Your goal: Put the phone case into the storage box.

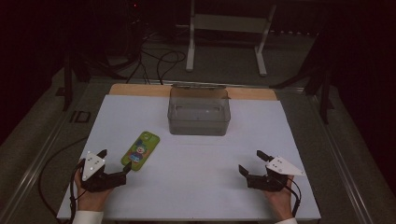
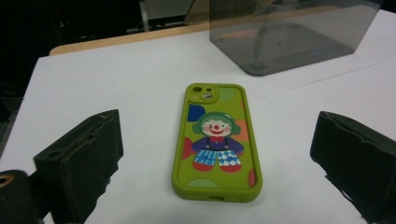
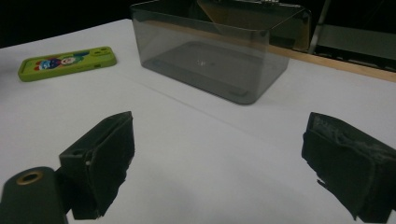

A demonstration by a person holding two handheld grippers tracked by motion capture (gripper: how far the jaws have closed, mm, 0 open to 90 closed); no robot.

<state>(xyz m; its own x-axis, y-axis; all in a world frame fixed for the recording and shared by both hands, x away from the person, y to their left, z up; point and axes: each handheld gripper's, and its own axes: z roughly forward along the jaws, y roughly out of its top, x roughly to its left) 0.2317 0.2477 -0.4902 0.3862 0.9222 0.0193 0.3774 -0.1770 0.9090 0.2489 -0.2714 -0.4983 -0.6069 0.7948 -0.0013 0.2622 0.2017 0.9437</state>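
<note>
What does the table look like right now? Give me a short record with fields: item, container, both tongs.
item: green rubbery phone case with a clown picture, lying flat on the white table sheet, picture side up
container: clear grey rectangular plastic box, empty, standing beyond the case
left tongs: open, jaws wide, just short of the case's near end, not touching it
right tongs: open, nothing between the jaws, apart from both things
case to box: apart, case lies outside the box
</note>
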